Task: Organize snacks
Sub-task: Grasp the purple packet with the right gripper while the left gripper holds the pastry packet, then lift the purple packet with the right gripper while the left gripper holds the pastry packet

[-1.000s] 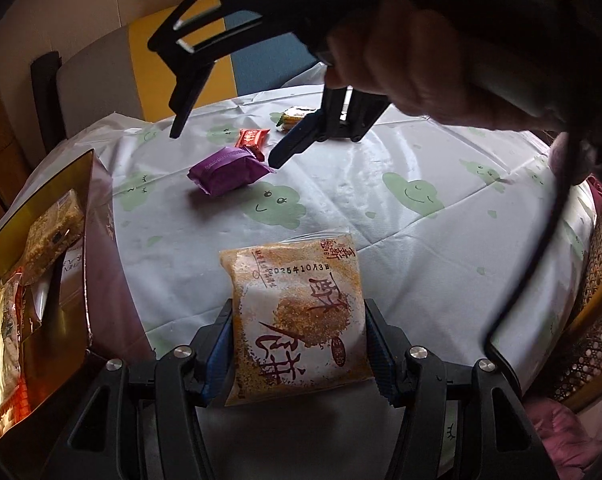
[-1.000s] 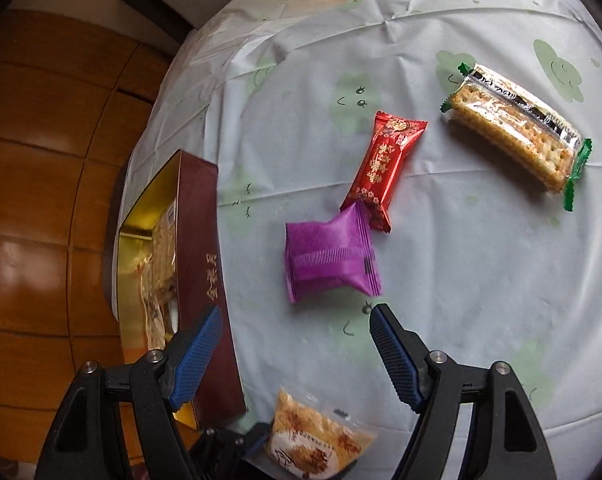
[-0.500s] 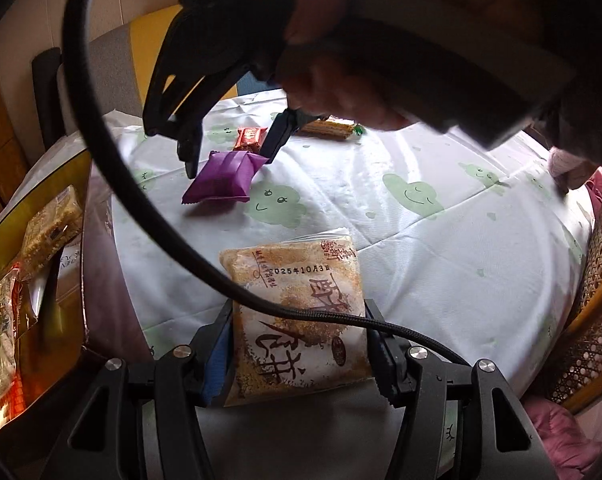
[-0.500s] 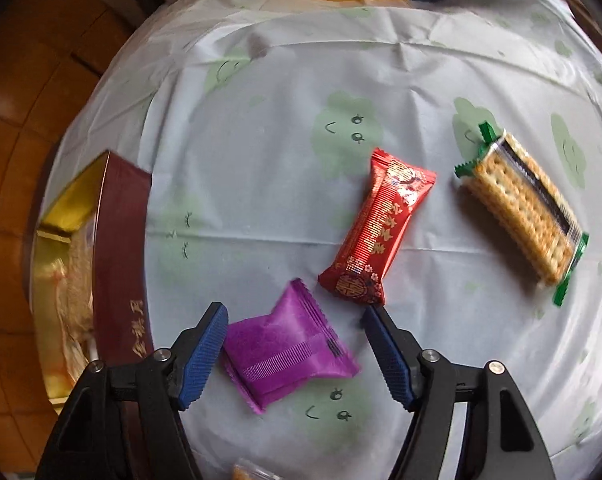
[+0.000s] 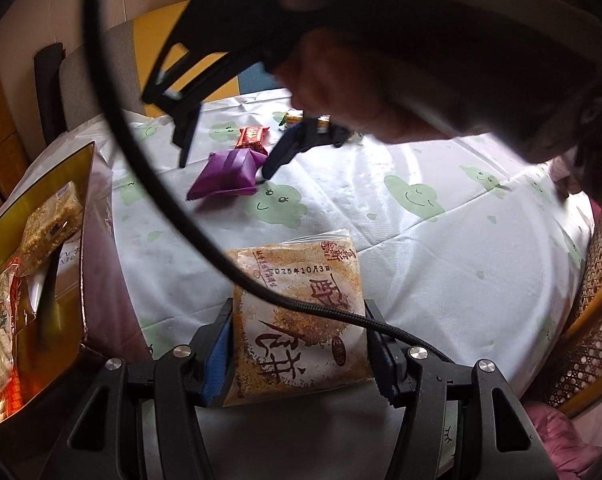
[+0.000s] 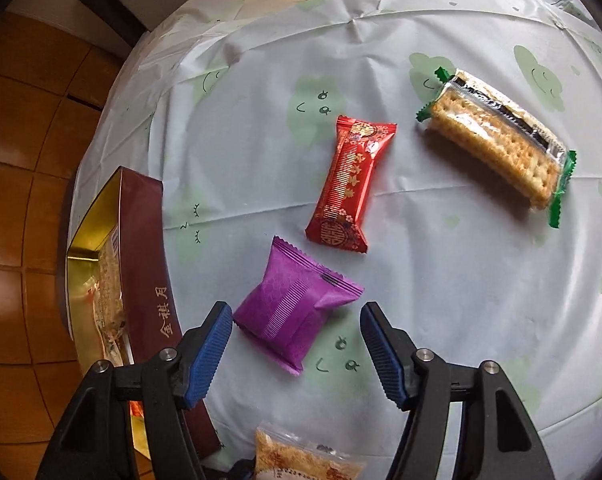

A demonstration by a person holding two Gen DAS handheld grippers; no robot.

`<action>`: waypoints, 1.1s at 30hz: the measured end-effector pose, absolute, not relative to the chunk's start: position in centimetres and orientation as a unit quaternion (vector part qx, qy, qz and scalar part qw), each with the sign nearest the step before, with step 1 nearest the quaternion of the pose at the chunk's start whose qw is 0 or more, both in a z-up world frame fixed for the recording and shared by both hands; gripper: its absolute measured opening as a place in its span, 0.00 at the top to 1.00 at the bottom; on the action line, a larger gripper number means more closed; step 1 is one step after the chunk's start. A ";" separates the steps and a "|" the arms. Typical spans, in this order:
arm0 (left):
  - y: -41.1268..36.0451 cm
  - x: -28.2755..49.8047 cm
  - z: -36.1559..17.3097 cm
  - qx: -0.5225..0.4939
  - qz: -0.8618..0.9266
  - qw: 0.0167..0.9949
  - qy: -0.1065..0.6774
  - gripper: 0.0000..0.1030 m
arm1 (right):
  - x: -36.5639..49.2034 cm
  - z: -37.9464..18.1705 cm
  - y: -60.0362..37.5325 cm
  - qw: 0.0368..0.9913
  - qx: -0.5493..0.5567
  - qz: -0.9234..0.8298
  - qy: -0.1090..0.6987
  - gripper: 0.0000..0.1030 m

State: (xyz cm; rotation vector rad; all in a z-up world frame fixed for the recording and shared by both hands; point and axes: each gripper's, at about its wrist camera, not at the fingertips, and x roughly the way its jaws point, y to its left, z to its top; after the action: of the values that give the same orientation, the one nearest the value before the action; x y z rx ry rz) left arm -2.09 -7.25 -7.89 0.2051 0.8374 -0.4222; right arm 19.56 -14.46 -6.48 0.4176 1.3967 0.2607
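Note:
My left gripper (image 5: 299,344) is shut on an orange-and-white snack packet (image 5: 297,316) and holds it over the table's near edge. My right gripper (image 6: 296,340) is open, its fingers on either side of a purple snack packet (image 6: 297,304) that lies on the tablecloth. In the left wrist view the right gripper (image 5: 225,156) hangs over that purple packet (image 5: 225,174). A red packet (image 6: 351,188) and a clear cracker packet with green ends (image 6: 497,140) lie farther back. A maroon box with a gold lining (image 6: 141,264) holds several snacks at the left.
The round table wears a white cloth with green smiling clouds (image 6: 441,280). A chair with a grey and yellow back (image 5: 113,64) stands behind it. A cable (image 5: 149,176) crosses the left wrist view. A cane chair (image 5: 593,320) is at the right.
My right gripper has come down and forward, so the purple packet now lies between its open fingers. My left gripper still holds the orange packet in the same place.

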 end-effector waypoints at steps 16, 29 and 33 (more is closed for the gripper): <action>-7.3 -2.0 -7.6 0.098 -0.202 0.885 0.407 0.42 | 16.2 -4.5 -19.1 0.766 -0.009 0.122 0.631 0.64; -7.6 -1.3 -7.5 0.096 -0.192 0.875 0.434 0.41 | 14.3 -6.2 -25.0 0.779 -0.010 0.112 0.617 0.56; -7.7 -1.0 -7.4 0.092 -0.189 0.870 0.446 0.41 | 13.2 -5.7 -23.1 0.779 -0.029 0.101 0.618 0.35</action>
State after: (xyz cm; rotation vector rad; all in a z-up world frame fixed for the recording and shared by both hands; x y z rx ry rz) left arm -0.96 -7.68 -7.42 0.1930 0.9337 -0.3961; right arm 13.24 -23.10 -5.66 -0.0628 1.3347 0.2184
